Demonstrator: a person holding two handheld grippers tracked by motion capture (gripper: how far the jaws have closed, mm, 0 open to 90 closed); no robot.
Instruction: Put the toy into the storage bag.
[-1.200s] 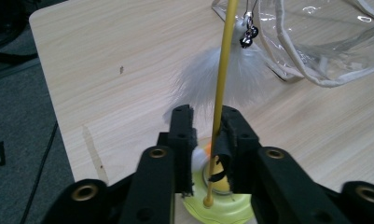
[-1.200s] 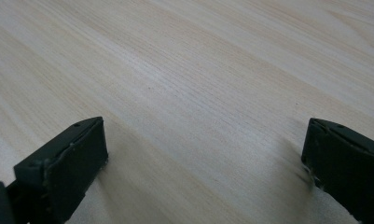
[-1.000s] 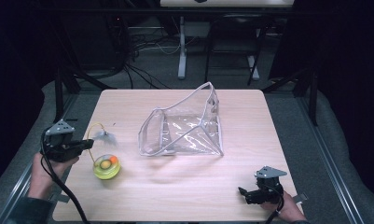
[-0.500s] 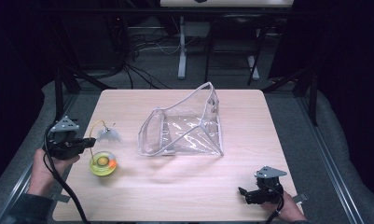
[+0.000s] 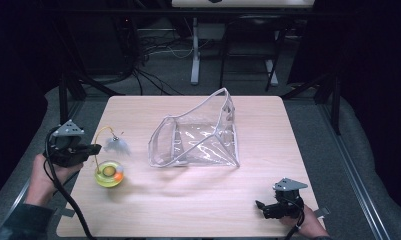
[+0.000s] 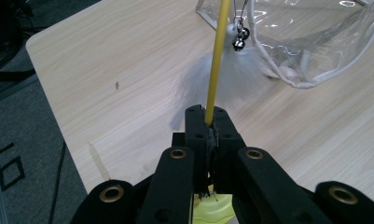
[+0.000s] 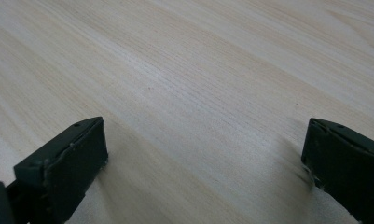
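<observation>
A cat toy lies at the table's left: a yellow-green round base (image 5: 109, 173), a thin yellow wand (image 6: 216, 60) and a white feather (image 5: 117, 145) with small bells (image 6: 239, 38). My left gripper (image 5: 95, 148) is shut on the wand; in the left gripper view its jaws (image 6: 206, 116) pinch the wand just above the base. The feather (image 6: 231, 77) hangs close to the clear plastic pouch (image 5: 198, 137). My right gripper (image 5: 262, 207) rests low at the table's front right; in the right gripper view it stands open (image 7: 205, 154) with only bare wood between the jaws.
The pouch (image 6: 315, 42) stands open in the table's middle, its white-edged mouth facing the left side. The wooden table (image 5: 188, 210) has bare room in front. Dark stands and cables lie on the floor behind the table.
The toy's base has shifted slightly to the left and away from the front edge, and the feather has swung a little right. The right gripper has stayed still.
</observation>
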